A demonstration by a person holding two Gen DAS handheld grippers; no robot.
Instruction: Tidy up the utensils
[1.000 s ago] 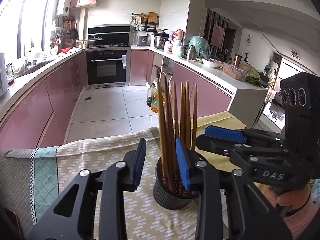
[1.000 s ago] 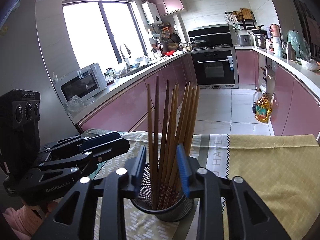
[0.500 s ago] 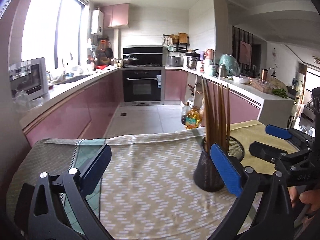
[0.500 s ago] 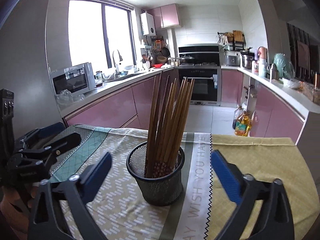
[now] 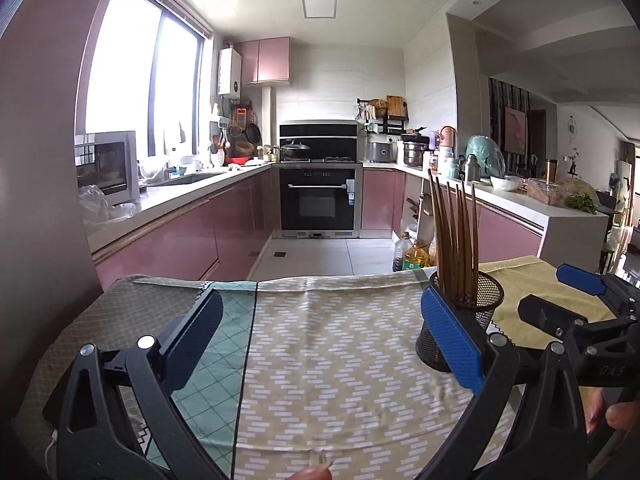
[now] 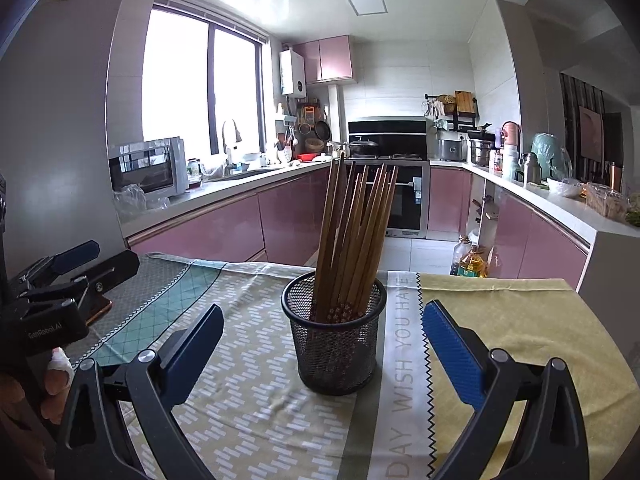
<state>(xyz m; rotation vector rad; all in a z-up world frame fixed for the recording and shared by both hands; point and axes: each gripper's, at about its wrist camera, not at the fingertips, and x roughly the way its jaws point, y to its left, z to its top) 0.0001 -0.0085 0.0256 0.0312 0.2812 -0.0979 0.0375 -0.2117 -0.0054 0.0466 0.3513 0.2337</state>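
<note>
Right wrist view: one black mesh holder (image 6: pixel 335 334) stands upright near the middle of the table, on the patterned tablecloth (image 6: pixel 248 392). It holds a bundle of wooden chopsticks (image 6: pixel 354 236), roughly ten, though overlap prevents a firm count. They appear light, stiff and smooth, likely to slip; hold them low on the shafts, or take the holder by its wall. Right gripper (image 6: pixel 320 344) has jaws spread wide, clamped on nothing. Left gripper (image 5: pixel 320 340), left of the holder, likewise stands apart and empty.
</note>
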